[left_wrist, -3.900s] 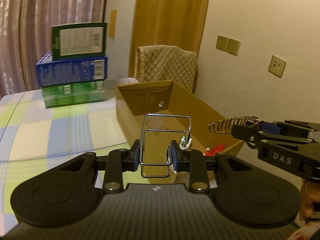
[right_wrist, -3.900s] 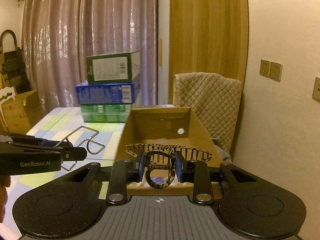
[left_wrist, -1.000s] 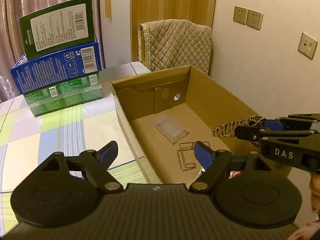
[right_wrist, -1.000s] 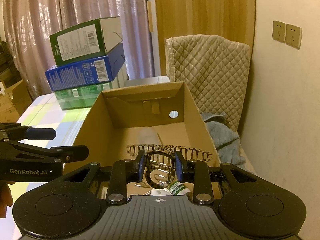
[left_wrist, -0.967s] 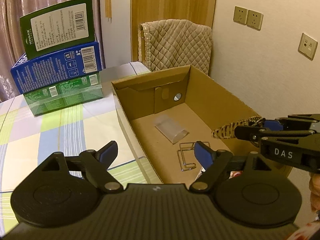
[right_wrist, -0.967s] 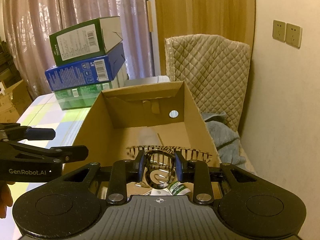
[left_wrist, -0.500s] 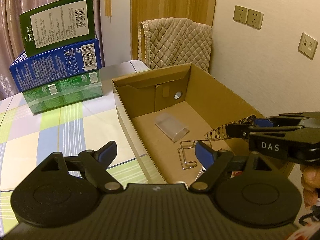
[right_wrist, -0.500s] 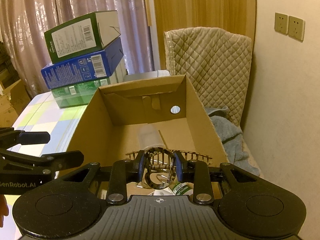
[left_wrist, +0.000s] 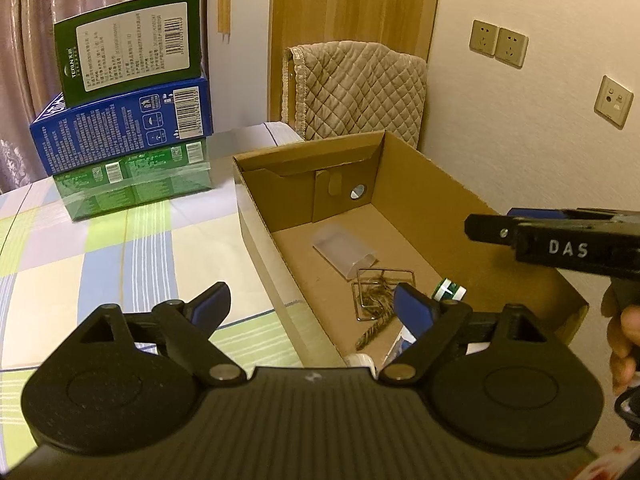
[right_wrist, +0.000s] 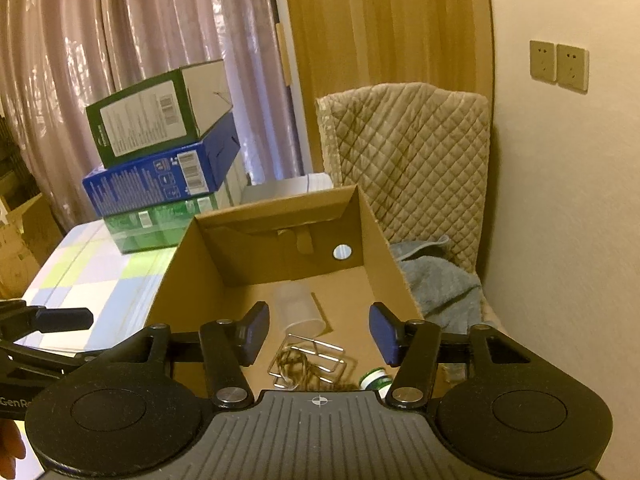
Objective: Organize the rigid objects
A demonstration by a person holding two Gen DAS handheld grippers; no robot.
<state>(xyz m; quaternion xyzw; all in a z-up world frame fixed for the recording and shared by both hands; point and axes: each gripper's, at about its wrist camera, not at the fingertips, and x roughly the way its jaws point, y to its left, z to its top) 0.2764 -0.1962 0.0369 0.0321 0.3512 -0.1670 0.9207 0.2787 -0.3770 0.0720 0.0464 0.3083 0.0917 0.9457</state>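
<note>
Left gripper (left_wrist: 310, 304): jaws spread wide, nothing between the blue pads, held level and pointing forward. Right gripper (right_wrist: 318, 332): jaws likewise spread wide and empty, level, just to the right of the left one. Right hand (left_wrist: 624, 336): wrapped around its handle.

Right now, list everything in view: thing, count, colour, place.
cardboard box: 1, brown, open, on the table
wire rack: 1, silver, inside the box
hair claw: 1, brown striped, lying on the wire rack
clear cup: 1, transparent, on its side inside the box
stacked cartons: 3, dark green, blue, green, far side of the table
tablecloth: 1, checked
quilted cover: 1, beige, behind the box
left gripper: jaws open, empty
right gripper: jaws open, empty
</note>
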